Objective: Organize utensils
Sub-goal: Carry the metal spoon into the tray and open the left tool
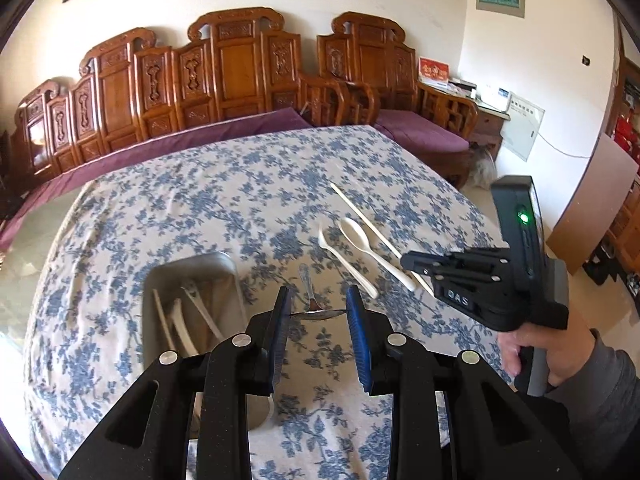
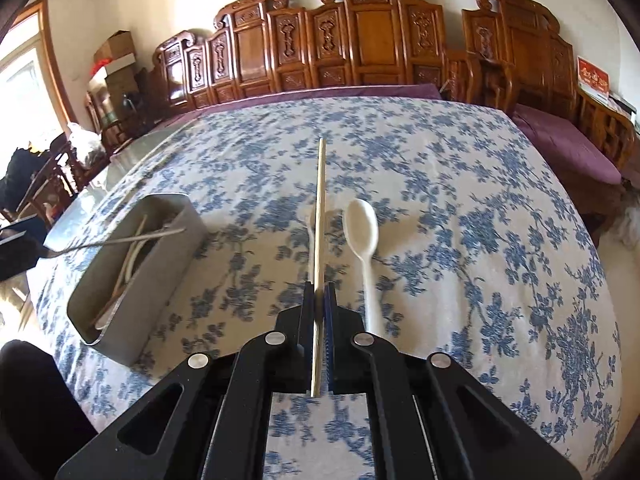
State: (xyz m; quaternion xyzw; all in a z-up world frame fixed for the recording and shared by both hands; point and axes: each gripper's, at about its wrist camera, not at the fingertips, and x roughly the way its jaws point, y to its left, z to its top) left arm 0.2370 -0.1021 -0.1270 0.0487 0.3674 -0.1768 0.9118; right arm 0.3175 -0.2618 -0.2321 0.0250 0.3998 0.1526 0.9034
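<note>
Currently, working left to right: the metal tray (image 1: pixel 192 276) sits left of and just beyond the left gripper's (image 1: pixel 319 314) jaws and already holds several pale utensils, so part of the sorting appears done. Those jaws stand moderately apart with the bowl of a metal spoon (image 1: pixel 318 313) spanning the gap edge to edge, its handle pointing away; the pads seem to bear on it, and it looks lifted clear of the floral tablecloth (image 1: pixel 224 200).

Ahead and right of those jaws, two white plastic spoons (image 1: pixel 347 258) lie side by side on the cloth, untouched.

Further right, the right gripper (image 2: pixel 319 292) has its jaws nearly together, clamped on a single chopstick (image 2: pixel 320 216) that runs straight ahead between them and appears raised off the table. One white spoon (image 2: pixel 362 232) lies just right of those jaws.

Judgement: two items are in hand and two spoons are outstanding; the task is well advanced but incomplete.
</note>
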